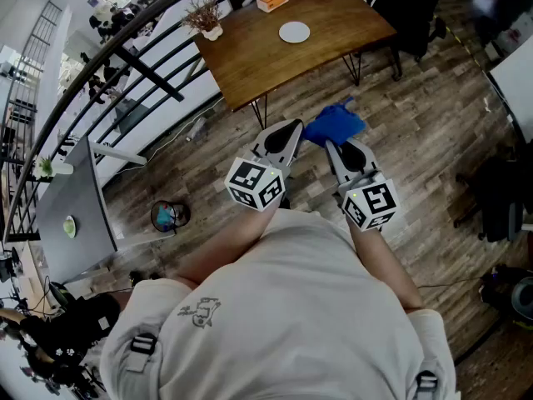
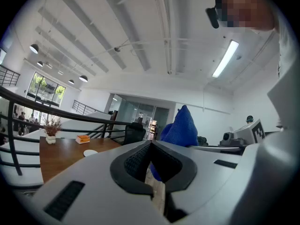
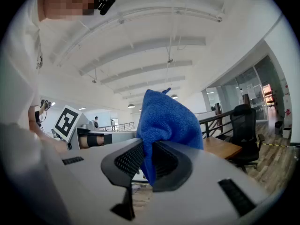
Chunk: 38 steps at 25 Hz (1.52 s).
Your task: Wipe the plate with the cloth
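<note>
A small white plate [image 1: 294,32] lies on the wooden table [image 1: 333,15] some way ahead; the left gripper view has the plate [image 2: 90,153] low at the left. My right gripper [image 1: 334,146] is shut on a bunched blue cloth [image 1: 334,124], which rises from its jaws in the right gripper view as a tall fold, the cloth [image 3: 166,121] filling the middle there. Beside it, my left gripper [image 1: 292,129] is shut with nothing between its jaws [image 2: 151,146]; the cloth [image 2: 181,125] shows just past its tips. Both grippers are held level over the floor, well short of the table.
On the table also stand an orange box [image 1: 272,1] and a potted dry plant [image 1: 206,22]. A black railing [image 1: 125,52] runs along the left, a black chair [image 3: 246,125] stands by the table, and a round object [image 1: 169,216] lies on the plank floor.
</note>
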{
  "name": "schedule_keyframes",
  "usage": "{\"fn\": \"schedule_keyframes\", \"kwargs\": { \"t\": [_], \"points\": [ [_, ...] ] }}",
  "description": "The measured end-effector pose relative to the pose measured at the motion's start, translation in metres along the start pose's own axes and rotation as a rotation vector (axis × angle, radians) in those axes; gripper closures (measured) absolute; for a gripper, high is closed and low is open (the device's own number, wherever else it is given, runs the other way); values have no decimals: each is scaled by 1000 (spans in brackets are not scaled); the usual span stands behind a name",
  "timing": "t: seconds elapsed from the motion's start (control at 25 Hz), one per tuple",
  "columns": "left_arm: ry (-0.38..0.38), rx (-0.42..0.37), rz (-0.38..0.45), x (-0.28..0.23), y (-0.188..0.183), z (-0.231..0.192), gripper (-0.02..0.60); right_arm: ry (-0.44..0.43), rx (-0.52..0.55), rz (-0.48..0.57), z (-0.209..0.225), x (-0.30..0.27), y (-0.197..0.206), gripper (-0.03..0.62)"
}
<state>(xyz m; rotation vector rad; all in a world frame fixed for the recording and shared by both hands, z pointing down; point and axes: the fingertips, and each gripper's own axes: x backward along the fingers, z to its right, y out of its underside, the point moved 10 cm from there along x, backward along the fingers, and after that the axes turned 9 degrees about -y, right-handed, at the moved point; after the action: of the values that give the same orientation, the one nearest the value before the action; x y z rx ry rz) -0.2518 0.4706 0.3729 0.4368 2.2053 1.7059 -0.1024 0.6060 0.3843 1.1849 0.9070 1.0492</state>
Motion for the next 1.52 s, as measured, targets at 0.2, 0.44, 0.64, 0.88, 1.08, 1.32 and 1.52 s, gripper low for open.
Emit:
{"fn": "schedule_keyframes", "kwargs": {
  "t": [0.2, 0.44, 0.64, 0.88, 1.08, 1.32, 1.52],
  "points": [
    [6, 2, -10, -1, 4, 0, 575, 3, -15, -2, 0, 0, 5, 545],
    [12, 17, -40, -5, 9, -5, 575, -5, -45, 3, 2, -5, 11, 545],
    [9, 32, -38, -13, 6, -24, 574, -15, -50, 7, 7, -22, 9, 543],
    [24, 38, -33, -33, -6, -59, 575, -2, -42, -12, 18, -61, 4, 543],
    [49, 49, -27, -59, -21, -104, 575, 14, -40, -11, 31, -110, -2, 543],
    [100, 46, -30, -92, -52, -161, 575, 76, -60, -16, 50, -168, -15, 543],
    [112, 50, -55, -109, -60, -201, 575, 120, -72, -8, 57, -203, -19, 543]
  ]
}}
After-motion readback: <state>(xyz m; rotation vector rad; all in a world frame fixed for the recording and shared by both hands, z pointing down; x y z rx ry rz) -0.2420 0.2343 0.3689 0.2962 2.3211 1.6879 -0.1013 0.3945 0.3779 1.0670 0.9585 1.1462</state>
